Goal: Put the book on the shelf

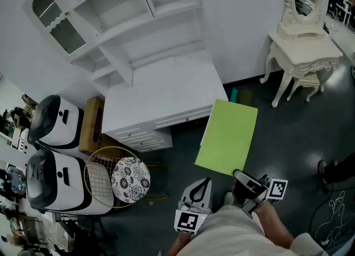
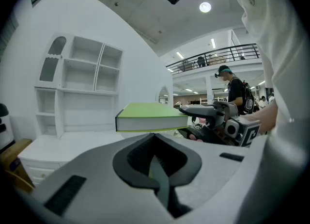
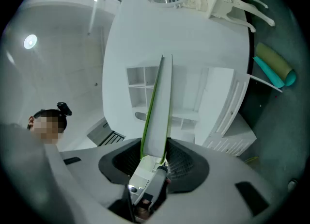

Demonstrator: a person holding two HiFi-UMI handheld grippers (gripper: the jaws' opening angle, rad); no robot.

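Tongs did the carrying: the right tongs (image 1: 238, 174) pinched the green book (image 1: 227, 137) by its near edge, holding it flat in the air just short of the white tabletop (image 1: 161, 91), likely so its free end could lead toward the shelf unit (image 1: 138, 11). The left tongs (image 1: 204, 183), pressed together on nothing, hovered beside, seemingly unneeded.

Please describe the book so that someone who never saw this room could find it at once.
Find the big white desk with shelves against the wall. Before its right front corner, over the dark floor, the right gripper holds the book flat by its near edge. Its lime-green cover sets it apart from the white furniture around.
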